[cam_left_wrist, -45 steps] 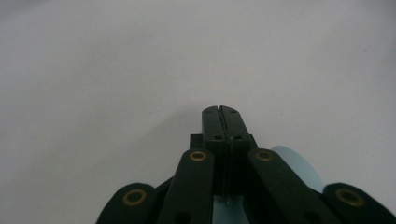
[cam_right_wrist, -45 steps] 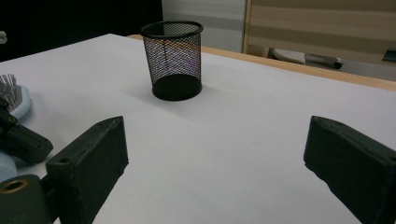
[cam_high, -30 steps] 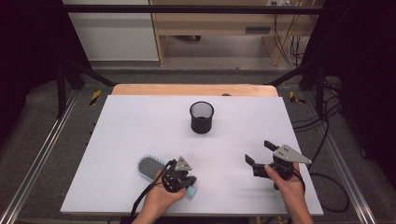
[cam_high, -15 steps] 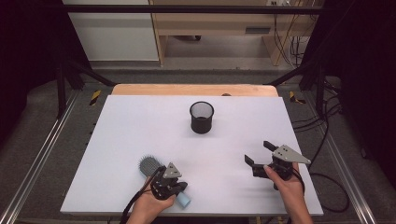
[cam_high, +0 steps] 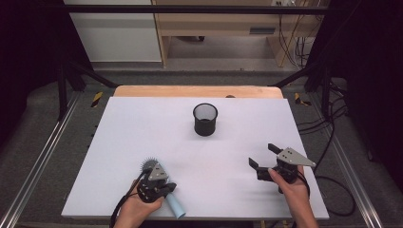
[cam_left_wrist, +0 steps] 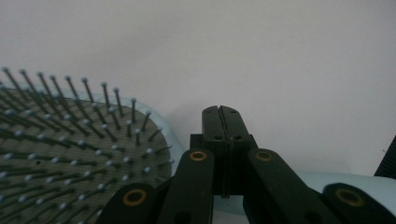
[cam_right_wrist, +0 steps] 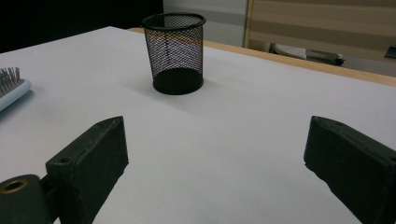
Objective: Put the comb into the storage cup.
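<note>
White bench (cam_high: 142, 123), dark room behind. Near the front-left edge lies a light-blue hairbrush (cam_left_wrist: 70, 154), bristles up; left tongs (cam_high: 159, 186) are closed over its neck. It's probably light, stiff plastic, so grab the handle. Mesh cup (cam_high: 205, 119) mid-bench, right tongs (cam_high: 265, 158) wide open, empty.

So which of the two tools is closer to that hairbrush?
Left. The left tool sits right over the hairbrush, jaws closed above its handle. The right tool is open across the table, well apart.

Left gripper (cam_high: 157, 183) and hairbrush (cam_high: 166, 197) drew back toward the person.
</note>
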Demonstrator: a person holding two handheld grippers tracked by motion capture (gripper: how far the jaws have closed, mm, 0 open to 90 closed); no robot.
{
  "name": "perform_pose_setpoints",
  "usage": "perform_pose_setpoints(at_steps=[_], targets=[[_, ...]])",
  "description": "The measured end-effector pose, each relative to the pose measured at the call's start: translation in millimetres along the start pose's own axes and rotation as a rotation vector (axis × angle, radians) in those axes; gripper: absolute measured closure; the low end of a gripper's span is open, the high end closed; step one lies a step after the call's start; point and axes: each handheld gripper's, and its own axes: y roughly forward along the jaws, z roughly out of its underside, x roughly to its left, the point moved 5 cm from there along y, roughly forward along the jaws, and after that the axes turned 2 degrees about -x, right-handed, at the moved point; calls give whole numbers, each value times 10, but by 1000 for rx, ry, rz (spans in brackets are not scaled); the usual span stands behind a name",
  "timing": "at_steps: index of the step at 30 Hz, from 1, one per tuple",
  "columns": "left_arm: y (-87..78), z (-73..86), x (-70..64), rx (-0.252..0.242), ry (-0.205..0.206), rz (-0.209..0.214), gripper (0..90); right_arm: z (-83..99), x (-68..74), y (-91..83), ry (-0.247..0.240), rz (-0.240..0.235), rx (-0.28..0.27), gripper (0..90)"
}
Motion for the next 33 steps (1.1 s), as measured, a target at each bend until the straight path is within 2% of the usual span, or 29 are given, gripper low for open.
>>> perform_pose_setpoints(at_steps=[10,18,22,33], targets=[[-82,155,134,25,2,-24,900,6,4,4,-3,1,3,62],[-205,220,343,44,3,-61,900,9,1,6,-6,4,6,63],[-237,240,431,43,-17,-54,900,4,3,0,-7,4,5,63],[-302,258,620,71,-12,-72,900,9,15,11,-14,0,11,63]])
